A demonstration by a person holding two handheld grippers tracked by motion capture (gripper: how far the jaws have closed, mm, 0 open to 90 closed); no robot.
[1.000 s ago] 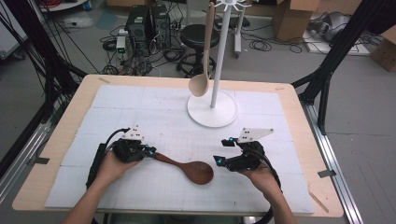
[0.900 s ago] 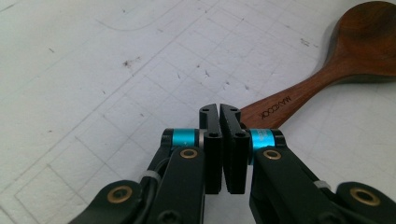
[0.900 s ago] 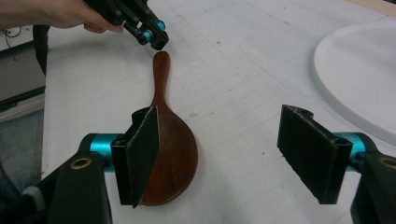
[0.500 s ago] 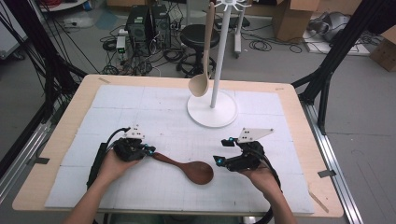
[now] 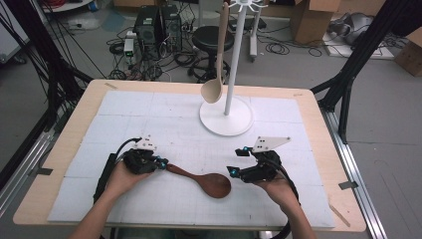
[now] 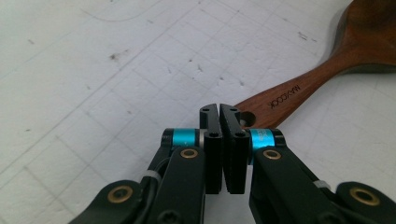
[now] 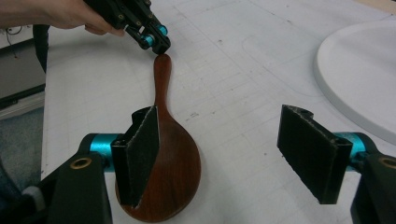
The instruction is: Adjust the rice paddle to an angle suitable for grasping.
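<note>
Lying flat on the white mat [image 5: 124, 114] near the front of the table, the dark wooden spoon [image 5: 201, 179] points its handle toward the left gripper [image 5: 160, 163], whose jaws are pressed together at the handle's end, just beside the small hole there; whether they pinch the wood I cannot tell. The right gripper [image 5: 232, 172] sits just beside the spoon's bowl, its jaws spread wide apart and holding nothing.
</note>
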